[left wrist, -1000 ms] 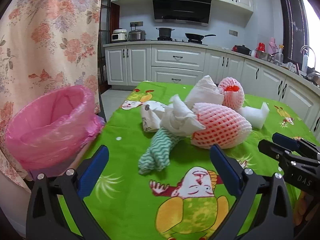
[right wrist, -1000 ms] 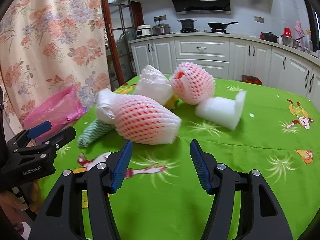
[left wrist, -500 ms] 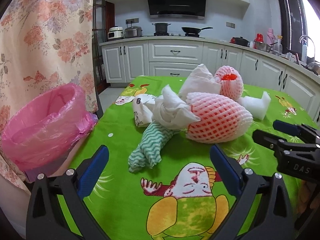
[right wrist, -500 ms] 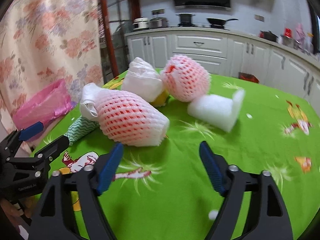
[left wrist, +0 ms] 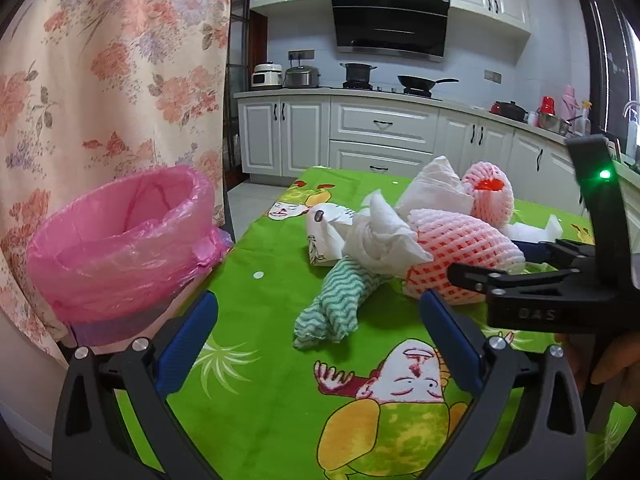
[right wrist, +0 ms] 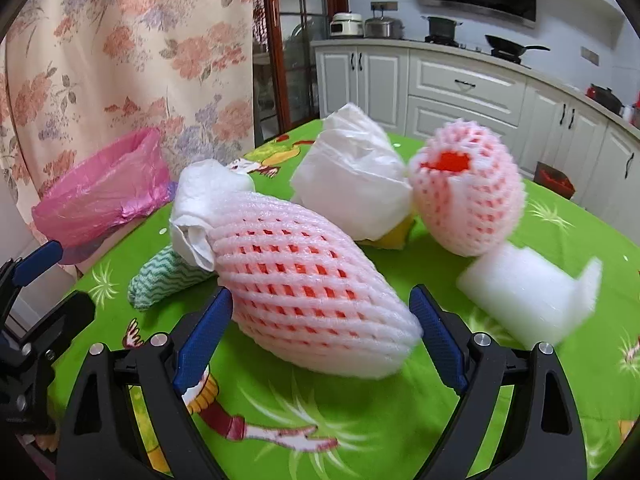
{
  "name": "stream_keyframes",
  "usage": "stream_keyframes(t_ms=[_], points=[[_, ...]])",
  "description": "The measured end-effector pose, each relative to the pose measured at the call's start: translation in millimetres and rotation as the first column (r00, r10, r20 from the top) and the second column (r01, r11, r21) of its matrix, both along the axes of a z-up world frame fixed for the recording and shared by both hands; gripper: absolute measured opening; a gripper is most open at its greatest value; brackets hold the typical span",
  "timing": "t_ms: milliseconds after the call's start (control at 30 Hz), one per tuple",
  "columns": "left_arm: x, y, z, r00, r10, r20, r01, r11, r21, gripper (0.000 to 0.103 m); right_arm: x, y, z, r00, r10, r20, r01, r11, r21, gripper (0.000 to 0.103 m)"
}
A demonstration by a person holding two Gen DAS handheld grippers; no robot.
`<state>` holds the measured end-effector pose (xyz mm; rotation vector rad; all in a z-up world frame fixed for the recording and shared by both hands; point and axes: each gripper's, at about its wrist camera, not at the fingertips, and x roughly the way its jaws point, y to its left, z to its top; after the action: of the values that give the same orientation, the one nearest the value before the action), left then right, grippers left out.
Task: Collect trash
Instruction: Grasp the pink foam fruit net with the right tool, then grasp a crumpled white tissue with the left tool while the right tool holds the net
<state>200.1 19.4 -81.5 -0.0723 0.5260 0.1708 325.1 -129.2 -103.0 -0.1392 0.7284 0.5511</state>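
A pile of trash lies on the green cartoon tablecloth (left wrist: 276,364). The nearest piece is a long pink foam fruit net (right wrist: 308,296) with white paper (right wrist: 204,204) stuffed in its end. My right gripper (right wrist: 320,320) is open, its blue pads on either side of the net's near end. Behind lie a round foam net (right wrist: 468,196), a white bag (right wrist: 352,184), a white foam block (right wrist: 524,292) and a teal wavy cloth (left wrist: 340,300). My left gripper (left wrist: 320,328) is open and empty, short of the cloth. A bin with a pink liner (left wrist: 120,240) stands off the table's left edge.
A floral curtain (left wrist: 100,80) hangs behind the bin. White kitchen cabinets (left wrist: 380,136) with pots on the counter line the far wall. The right gripper's body (left wrist: 552,280) reaches in from the right in the left wrist view.
My right gripper has moved forward and to the left, so the long foam net now sits between its open pads. My left gripper has drifted slightly; the pile looks closer.
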Motion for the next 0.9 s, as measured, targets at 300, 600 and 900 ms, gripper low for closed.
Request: stream_keyframes(t_ms=[300, 600, 900], points=[[8.1, 3.3, -2.7, 0.999, -0.012, -0.034, 0.011, 0.999, -0.03, 0.098, -13.1, -10.2, -4.1, 0.999, 0.018, -0.03, -0.019, 1.0, -0.019, 0.033], [43.4, -18.4, -2.9, 0.992, -0.094, -0.086, 0.094, 0.996, -0.002, 0.091, -58.4, -68.4, -2.1, 0.984, -0.174, -0.021, 0.175, 0.983, 0.052, 0.031], [87.0, -60.5, -3.4, 0.962, -0.233, -0.143, 0.236, 0.972, 0.001, 0.077, -86.4, -121.1, -0.2, 0.921, -0.389, -0.019, 0.388, 0.911, 0.14, 0.031]])
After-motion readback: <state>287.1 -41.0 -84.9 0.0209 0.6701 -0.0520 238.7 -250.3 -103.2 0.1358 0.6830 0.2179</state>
